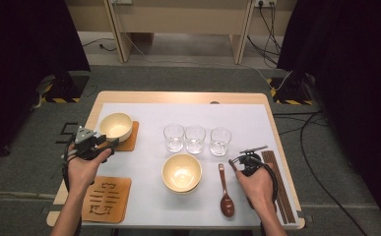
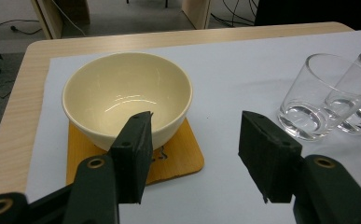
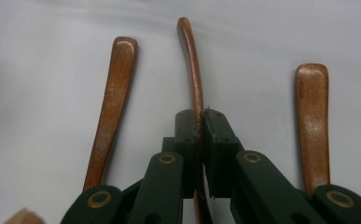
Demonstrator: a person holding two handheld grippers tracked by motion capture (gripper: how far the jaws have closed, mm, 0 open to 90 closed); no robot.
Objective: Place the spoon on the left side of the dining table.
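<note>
Looks like the pick-up step on the cutlery. Nearest the person, the right gripper (image 3: pixel 201 116) is clamped tight on the thin middle spoon handle (image 3: pixel 193 70). That spoon sits low over the tabletop (image 3: pixel 262 37) between two other handles (image 3: pixel 115 93), at the right side.

Next move is probably a straight lift so the neighbours don't get dragged, then carrying it to a bowl.

Farther off, the left gripper (image 2: pixel 196 126) has its jaws apart and empty, just short of the cream bowl (image 2: pixel 122 88) on its coaster (image 2: pixel 178 158).
</note>
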